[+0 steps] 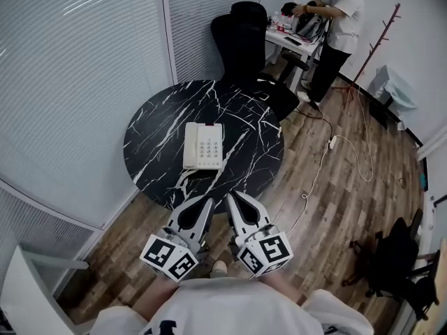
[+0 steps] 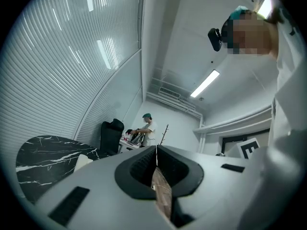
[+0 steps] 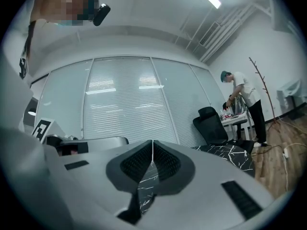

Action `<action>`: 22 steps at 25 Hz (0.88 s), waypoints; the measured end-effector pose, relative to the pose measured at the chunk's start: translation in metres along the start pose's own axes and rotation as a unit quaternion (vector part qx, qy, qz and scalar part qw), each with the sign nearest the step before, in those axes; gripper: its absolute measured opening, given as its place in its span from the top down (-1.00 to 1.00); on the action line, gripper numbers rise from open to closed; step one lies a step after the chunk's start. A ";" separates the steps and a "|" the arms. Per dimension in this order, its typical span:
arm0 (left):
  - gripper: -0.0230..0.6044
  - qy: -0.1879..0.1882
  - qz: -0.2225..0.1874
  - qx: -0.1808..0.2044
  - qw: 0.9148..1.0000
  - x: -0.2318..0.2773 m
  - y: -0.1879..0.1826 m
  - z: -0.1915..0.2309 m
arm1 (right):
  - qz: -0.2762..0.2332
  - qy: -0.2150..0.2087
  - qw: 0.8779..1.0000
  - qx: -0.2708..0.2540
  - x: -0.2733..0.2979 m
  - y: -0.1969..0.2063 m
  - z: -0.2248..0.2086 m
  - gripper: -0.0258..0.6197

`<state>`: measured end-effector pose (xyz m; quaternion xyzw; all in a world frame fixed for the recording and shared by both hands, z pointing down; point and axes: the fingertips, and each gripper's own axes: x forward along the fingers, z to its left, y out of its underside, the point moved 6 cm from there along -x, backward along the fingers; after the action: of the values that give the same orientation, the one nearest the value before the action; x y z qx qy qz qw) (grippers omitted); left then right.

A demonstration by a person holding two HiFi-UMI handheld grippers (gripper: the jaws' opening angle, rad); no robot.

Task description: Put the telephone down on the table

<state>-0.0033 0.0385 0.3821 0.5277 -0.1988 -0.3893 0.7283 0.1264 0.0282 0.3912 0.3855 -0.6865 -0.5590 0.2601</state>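
Holding left gripper point(image 1: 208, 201) and right gripper point(image 1: 231, 197) clenched, both empty, hovering at near edge of counter point(image 1: 157, 121). Telephone point(image 1: 204, 146) lying flat mid-counter, apart from both. Judging set-down done; doing it well now meaning staying clear, not nudging telephone.

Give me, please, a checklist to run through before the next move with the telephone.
1. Telephone lies flat on the marble table: ok.
2. Handset seated on it: ok.
3. Left gripper fingers shut, nothing between them: ok.
4. Right gripper fingers shut, nothing between them: ok.
5. Cord at the table's near edge clear of both grippers: cannot tell.
6. Person at the far desk stands well away: ok.
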 end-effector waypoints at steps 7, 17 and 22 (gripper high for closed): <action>0.90 -0.015 0.004 0.012 1.000 -0.062 -0.008 -0.008 | -0.020 -0.003 1.000 -0.009 -0.029 0.001 0.065 0.83; 0.90 -0.018 0.023 0.021 0.999 -0.174 -0.003 -0.052 | -0.016 0.020 1.000 -0.013 -0.109 0.024 0.168 0.83; 0.90 -0.011 0.028 0.013 0.999 -0.214 0.002 -0.076 | -0.012 0.033 0.999 -0.017 -0.146 0.028 0.204 0.83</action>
<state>-0.0816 0.2517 0.3821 0.5268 -0.2268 -0.3724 0.7297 0.0420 0.2655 0.3807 0.4073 -0.6633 -0.5606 0.2827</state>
